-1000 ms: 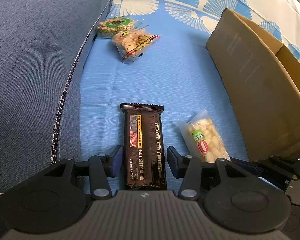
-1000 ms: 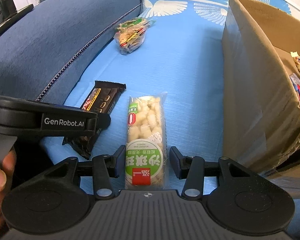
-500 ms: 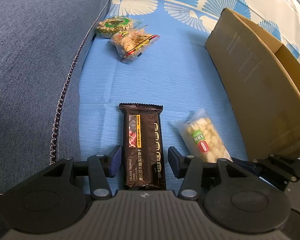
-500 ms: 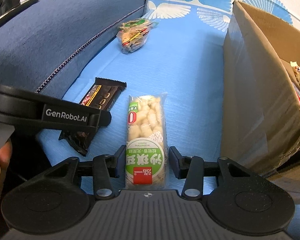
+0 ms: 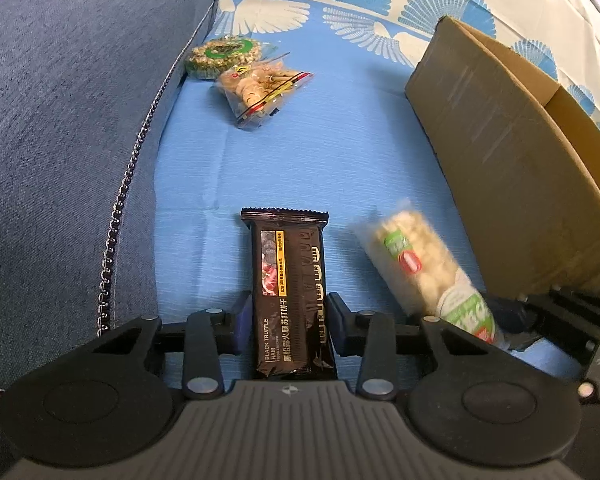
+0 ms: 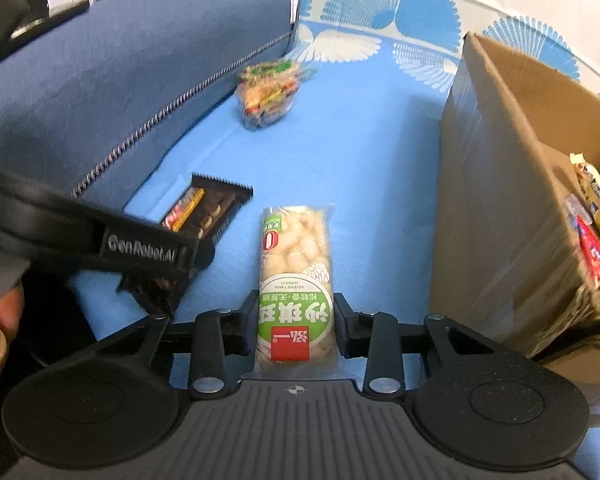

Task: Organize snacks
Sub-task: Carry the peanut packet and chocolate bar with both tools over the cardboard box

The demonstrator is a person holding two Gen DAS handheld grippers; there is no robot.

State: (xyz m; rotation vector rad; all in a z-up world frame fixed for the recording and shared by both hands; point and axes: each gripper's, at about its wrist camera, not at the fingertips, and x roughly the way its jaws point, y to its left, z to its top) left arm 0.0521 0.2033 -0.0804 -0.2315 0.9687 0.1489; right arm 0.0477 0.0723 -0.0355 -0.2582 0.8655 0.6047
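The black truffle ham cracker pack (image 5: 291, 296) lay flat on the blue sheet (image 5: 340, 152), between the fingers of the left gripper (image 5: 290, 318). The jaws were closing and both pads were already touching its long sides. The pale puffed-rice bar (image 6: 296, 280) lay in the same way between the fingers of the right gripper (image 6: 296, 322), whose jaws were also closing, with the pads at the wrapper edges.

To do this step well, I think each grip should finish closing on the middle width of its pack before any lift. The wrappers look soft and slippery, so a firm but not crushing squeeze is better. After that, the cardboard box (image 6: 512, 208), just to the right of the right gripper, seems the place to bring them.

Counted: one black pack, one rice bar, and two more snack bags far ahead of the left gripper, a round green-label one (image 5: 222, 56) and a clear bag of biscuits (image 5: 262, 88). The box was one, with some snacks inside; their number I cannot tell.
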